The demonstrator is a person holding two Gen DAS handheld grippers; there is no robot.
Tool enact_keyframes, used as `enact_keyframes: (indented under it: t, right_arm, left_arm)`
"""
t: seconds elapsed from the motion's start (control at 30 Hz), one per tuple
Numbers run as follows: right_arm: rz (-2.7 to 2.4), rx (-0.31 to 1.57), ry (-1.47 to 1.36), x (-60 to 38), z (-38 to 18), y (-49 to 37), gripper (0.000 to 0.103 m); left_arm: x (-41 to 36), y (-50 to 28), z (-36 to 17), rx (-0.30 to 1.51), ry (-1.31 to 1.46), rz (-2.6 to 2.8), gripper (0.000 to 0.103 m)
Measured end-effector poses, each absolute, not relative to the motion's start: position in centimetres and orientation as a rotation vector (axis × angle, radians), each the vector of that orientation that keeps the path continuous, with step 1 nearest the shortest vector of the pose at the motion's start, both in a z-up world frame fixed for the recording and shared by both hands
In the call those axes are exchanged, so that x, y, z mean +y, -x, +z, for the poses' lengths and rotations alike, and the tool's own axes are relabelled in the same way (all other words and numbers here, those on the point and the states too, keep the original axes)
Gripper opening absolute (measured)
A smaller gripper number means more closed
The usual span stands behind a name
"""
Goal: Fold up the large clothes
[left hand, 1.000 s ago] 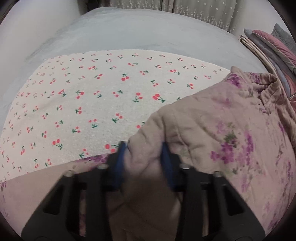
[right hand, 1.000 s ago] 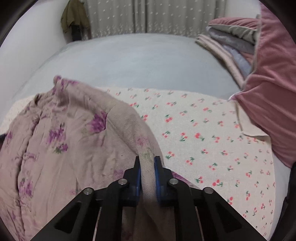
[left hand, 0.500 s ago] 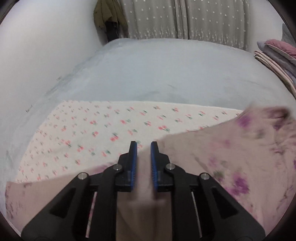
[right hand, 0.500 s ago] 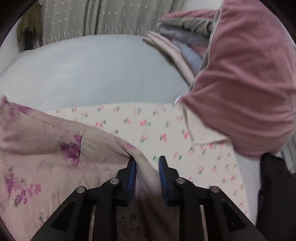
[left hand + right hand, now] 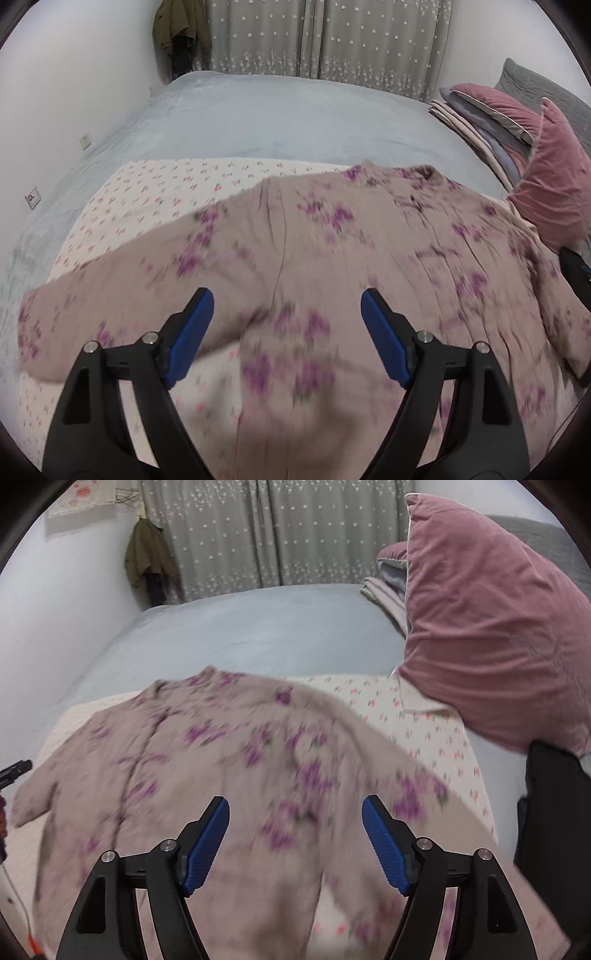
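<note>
Currently the floral garment [image 5: 332, 266] lies spread on the cherry-print sheet [image 5: 155, 184], which sits on the grey bed [image 5: 295, 110]; motion blur softens the cloth in both wrist views.

Left to right in the left wrist view: one sleeve [image 5: 92, 306] runs out to the left edge of the sheet, the body fills the middle, the collar [image 5: 424, 173] points to the far side of the bed, and the other sleeve drops off toward the right by the pink pillow [image 5: 554, 192]. Long axis as laid: sleeve to sleeve, across the view. Hem is nearest both tools, low in frame and partly hidden behind them.

Left tool [image 5: 284, 332]: jaws opening, already wide, blue pads apart with cloth visible between and beyond them but not pinched. Holds nothing. It sits over the junction of left sleeve and body, so the left hand is nearer that sleeve.

Right tool [image 5: 295, 834]: jaws opening too, wide, nothing clamped; fabric lies below and ahead of the pads. It looks over the right half of the body, the right sleeve [image 5: 406, 775] running past its right pad toward the pillow [image 5: 498, 627]. Right hand is nearer that sleeve.

Judgement: garment is laid flat, fold not started. Next grasp likely goes outward to each sleeve, folding in across the body.
</note>
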State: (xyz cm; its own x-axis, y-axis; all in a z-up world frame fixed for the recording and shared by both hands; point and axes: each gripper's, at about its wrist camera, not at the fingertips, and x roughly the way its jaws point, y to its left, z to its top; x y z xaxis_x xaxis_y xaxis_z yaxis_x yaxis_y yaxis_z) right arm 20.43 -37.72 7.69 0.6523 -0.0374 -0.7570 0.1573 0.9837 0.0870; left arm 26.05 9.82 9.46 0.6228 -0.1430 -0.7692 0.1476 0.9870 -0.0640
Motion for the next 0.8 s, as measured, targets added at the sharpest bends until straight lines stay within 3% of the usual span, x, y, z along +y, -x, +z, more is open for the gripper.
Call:
enact_keyframes:
  t: [0.23,0.5,0.6,0.8]
  right_arm:
    - [-0.029,0.854,-0.27,-36.5,6.2,-10.1,0.082]
    - [-0.035,0.981,-0.385,-37.0,-2.6,-3.3,0.082]
    - [-0.048,1.041,-0.479,-37.7,-6.3,-1.6,0.082]
    - [0.203,1.054,-0.74,-35.3,-8.6,-0.7,0.083]
  left_arm:
    - [15.2,-16.9,8.1,0.924,0.14,-0.247,0.096]
    - [20.0,-11.6,-2.5,1.136,0.279,-0.226,0.096]
    - [19.8,-10.3,-5.4,1.184,0.313,-0.254,0.095]
    - [13.8,-7.3,-5.3,1.179,0.334,-0.549,0.093]
